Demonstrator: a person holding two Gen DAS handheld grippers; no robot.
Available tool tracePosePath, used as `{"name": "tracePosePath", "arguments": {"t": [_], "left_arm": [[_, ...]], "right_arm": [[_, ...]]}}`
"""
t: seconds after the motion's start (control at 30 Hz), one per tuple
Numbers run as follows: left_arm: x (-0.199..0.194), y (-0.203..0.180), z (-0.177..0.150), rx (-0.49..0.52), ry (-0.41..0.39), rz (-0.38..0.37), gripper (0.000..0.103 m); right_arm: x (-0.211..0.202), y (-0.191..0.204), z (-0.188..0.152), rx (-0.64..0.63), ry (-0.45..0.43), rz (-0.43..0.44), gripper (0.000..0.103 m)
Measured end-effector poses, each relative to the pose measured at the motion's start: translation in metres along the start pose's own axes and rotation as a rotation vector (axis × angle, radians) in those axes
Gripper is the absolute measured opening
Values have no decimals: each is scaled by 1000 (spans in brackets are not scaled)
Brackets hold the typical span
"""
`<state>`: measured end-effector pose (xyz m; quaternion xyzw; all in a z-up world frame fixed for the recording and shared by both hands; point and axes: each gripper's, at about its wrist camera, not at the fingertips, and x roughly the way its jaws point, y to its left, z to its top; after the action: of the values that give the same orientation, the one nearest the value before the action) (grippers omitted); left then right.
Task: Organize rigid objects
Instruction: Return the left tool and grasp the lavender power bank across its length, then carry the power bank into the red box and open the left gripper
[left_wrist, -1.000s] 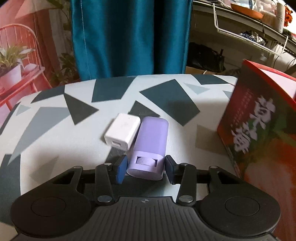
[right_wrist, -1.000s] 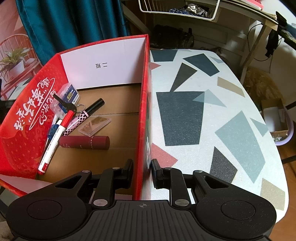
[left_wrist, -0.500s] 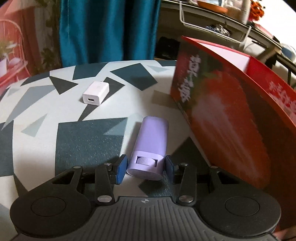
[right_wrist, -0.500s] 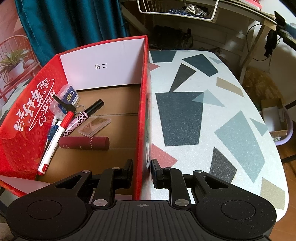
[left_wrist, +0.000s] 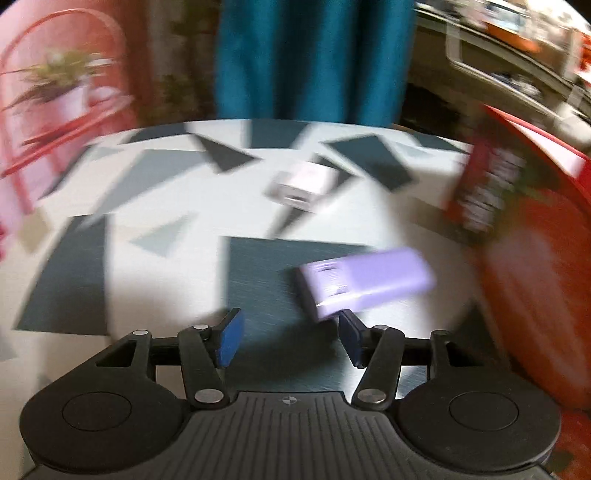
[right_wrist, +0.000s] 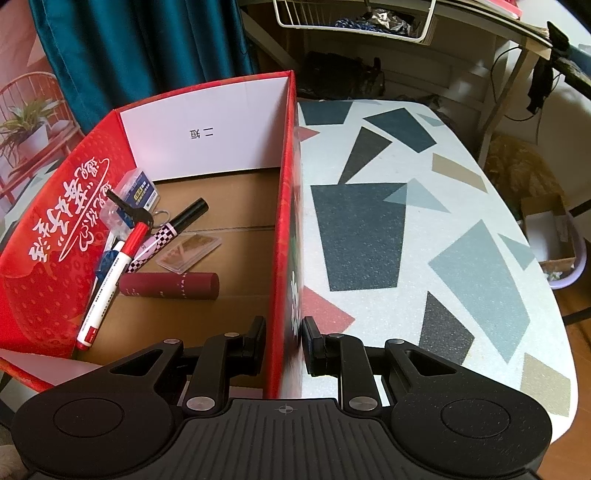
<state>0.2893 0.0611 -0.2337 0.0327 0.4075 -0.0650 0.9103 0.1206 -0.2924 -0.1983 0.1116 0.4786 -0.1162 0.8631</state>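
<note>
Holding the left gripper (left_wrist: 288, 332) low over the patterned table (left_wrist: 166, 221), jaws parted and just now opening further, with nothing between the blue pads (left_wrist: 229, 339). Leaves the purple case (left_wrist: 365, 280) lying free on the tabletop, on its side and turned slantwise, its near corner just beside the tip of the right-hand pad; cannot tell through the heavy blur whether corner and pad touch. Shows the white charger (left_wrist: 299, 186) farther back on the table, well apart from the purple case, and the red box (left_wrist: 535, 258) standing at the right edge of the left wrist view, near the case but not against it. Shows a teal curtain (left_wrist: 314, 55) behind the table.

Keeps the right gripper (right_wrist: 284, 332) closed on the box's right-hand wall (right_wrist: 286, 221), one finger inside and one outside, near the front corner. Reveals on the cardboard floor a maroon tube (right_wrist: 170, 286) lying crosswise, a red-capped marker (right_wrist: 110, 280) leaning along the left wall, a checkered pen (right_wrist: 173, 229), a clear card case (right_wrist: 188, 249), a black key on a ring (right_wrist: 129, 210) and a small blue-labelled packet (right_wrist: 142, 188), all crowded toward the left side. Shows bare cardboard in the right half of the box floor.
</note>
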Motion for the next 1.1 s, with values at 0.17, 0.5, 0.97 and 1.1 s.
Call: {"name": "tracePosePath", "arguments": {"t": [0.17, 0.5, 0.97, 1.1], "left_arm": [[-4, 11, 11, -112, -45, -78, 94], [19, -46, 30, -117, 27, -74, 103], [27, -52, 26, -47, 65, 29, 89], [24, -51, 22, -14, 57, 22, 89]], "right_arm": [[0, 0, 0, 0, 1, 0, 20], [0, 0, 0, 0, 1, 0, 20], [0, 1, 1, 0, 1, 1, 21], [0, 1, 1, 2, 1, 1, 21]]}}
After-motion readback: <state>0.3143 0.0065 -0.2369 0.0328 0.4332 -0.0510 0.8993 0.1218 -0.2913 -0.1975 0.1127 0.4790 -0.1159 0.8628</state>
